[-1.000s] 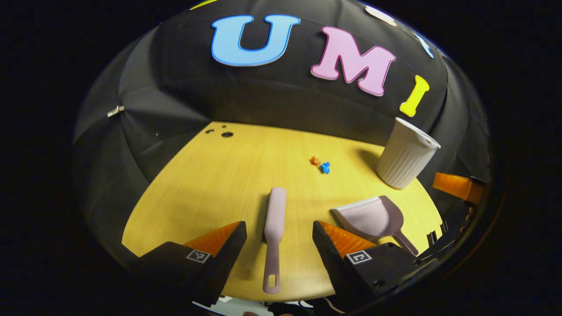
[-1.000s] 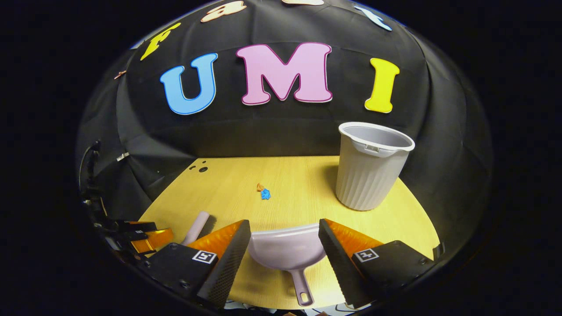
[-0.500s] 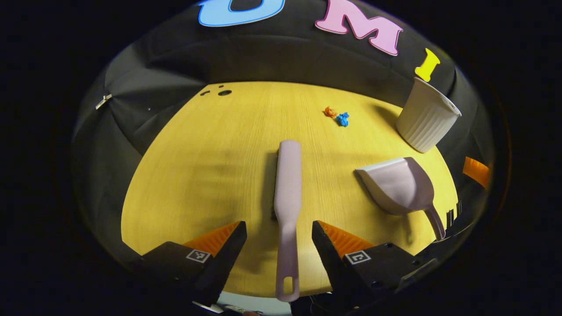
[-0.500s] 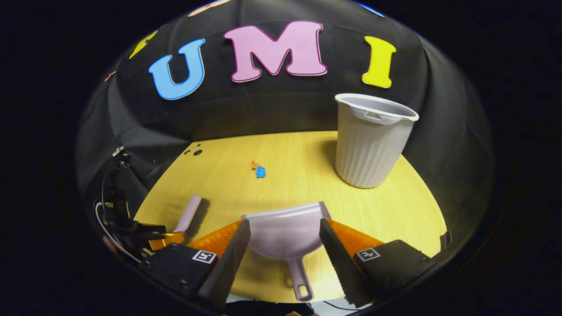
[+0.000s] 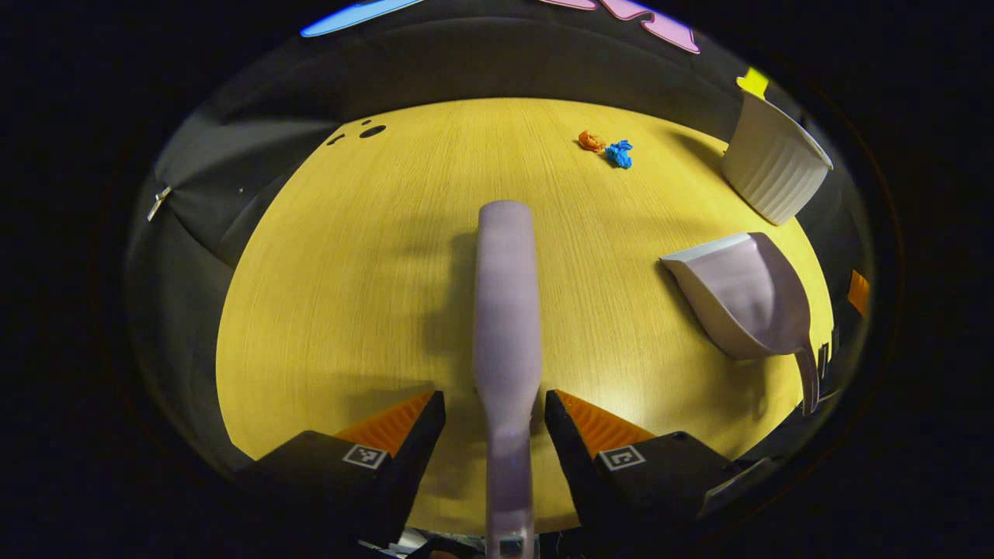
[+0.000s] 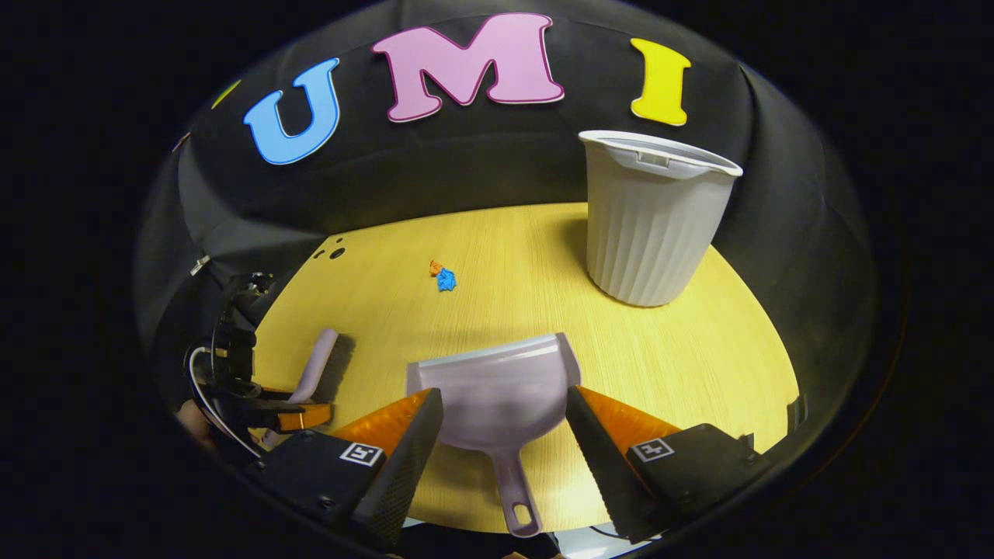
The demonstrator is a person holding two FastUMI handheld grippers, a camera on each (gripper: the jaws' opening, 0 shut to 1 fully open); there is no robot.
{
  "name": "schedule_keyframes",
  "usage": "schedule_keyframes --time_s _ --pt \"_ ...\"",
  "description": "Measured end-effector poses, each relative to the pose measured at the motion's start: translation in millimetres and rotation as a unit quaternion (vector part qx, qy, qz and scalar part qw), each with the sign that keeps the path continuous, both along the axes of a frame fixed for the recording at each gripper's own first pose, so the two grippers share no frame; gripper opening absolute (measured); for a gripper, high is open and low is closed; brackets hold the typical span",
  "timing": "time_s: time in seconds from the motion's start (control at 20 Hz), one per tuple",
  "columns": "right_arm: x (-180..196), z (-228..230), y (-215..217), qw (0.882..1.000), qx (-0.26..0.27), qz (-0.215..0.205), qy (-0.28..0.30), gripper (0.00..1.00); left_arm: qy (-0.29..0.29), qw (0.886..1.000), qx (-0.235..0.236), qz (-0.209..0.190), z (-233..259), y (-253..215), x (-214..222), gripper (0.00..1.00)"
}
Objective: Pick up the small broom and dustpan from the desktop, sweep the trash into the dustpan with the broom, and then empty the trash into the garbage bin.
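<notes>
Yellow wooden desktop [image 6: 543, 256], rounded front edge. Ribbed white bin [image 6: 648, 217] upright at far right. Lilac dustpan [image 6: 497, 392] flat on desktop, handle toward front edge, lying between spread fingers of right gripper [image 6: 503, 404] (released, not touching). Lilac broom [image 5: 506, 310] lengthwise on desktop, handle between parted fingers of left gripper [image 5: 495, 404], no contact seen. Orange and blue trash [image 5: 607, 147] mid-desktop, well apart from both tools.

A yellow wooden desktop [image 5: 373, 256] — small dark holes [image 5: 372, 131] near its far corner.
</notes>
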State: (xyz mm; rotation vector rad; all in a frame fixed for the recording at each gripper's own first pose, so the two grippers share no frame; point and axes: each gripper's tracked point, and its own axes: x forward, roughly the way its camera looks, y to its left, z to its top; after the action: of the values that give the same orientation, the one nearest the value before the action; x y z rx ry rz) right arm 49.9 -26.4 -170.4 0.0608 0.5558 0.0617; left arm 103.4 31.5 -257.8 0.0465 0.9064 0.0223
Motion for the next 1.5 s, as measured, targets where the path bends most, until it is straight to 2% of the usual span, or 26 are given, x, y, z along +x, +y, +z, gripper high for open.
schedule_keyframes --time_s 0.15,0.2,0.35,0.4,0.45,0.5,0.7,1.05,1.15,1.35,1.5 --pt "1 -10 -5 1.000 0.012 -0.006 0.019 0.99 0.000 1.000 0.008 -0.004 -5 -2 4 0.76" --pt "1 -12 -4 1.000 0.018 -0.007 0.024 0.99 0.000 1.000 0.007 -0.005 -6 -6 4 0.63" --pt "-1 -17 -6 0.999 0.024 -0.008 0.034 0.99 -0.001 1.000 0.000 -0.005 -7 -10 5 0.47" --pt "-2 -18 -5 0.999 0.024 -0.006 0.037 0.99 -0.003 1.000 -0.008 -0.001 -7 -12 6 0.45" --pt "-3 -21 -3 0.999 0.021 0.000 0.044 0.99 -0.008 1.000 -0.012 0.013 -8 -11 7 0.34" --pt "-4 -24 0 0.998 0.021 0.009 0.053 0.99 -0.009 1.000 -0.013 0.018 -8 -10 7 0.31" --pt "-15 -41 13 0.994 0.025 0.042 0.095 0.99 -0.031 0.999 -0.023 0.031 -5 -7 11 0.28" --pt "-26 -66 -2 0.989 0.017 0.031 0.141 0.99 -0.063 0.997 -0.033 0.037 21 6 -7 0.26" --pt "-31 -80 -8 0.986 0.001 0.031 0.165 0.99 -0.074 0.996 -0.029 0.034 32 11 -14 0.27" --pt "-32 -114 -11 0.979 -0.040 0.047 0.197 0.99 -0.072 0.997 0.012 0.023 30 31 -26 0.27" --pt "-26 -131 -13 0.976 -0.066 0.043 0.201 0.99 -0.068 0.997 -0.003 0.034 30 34 -33 0.25"
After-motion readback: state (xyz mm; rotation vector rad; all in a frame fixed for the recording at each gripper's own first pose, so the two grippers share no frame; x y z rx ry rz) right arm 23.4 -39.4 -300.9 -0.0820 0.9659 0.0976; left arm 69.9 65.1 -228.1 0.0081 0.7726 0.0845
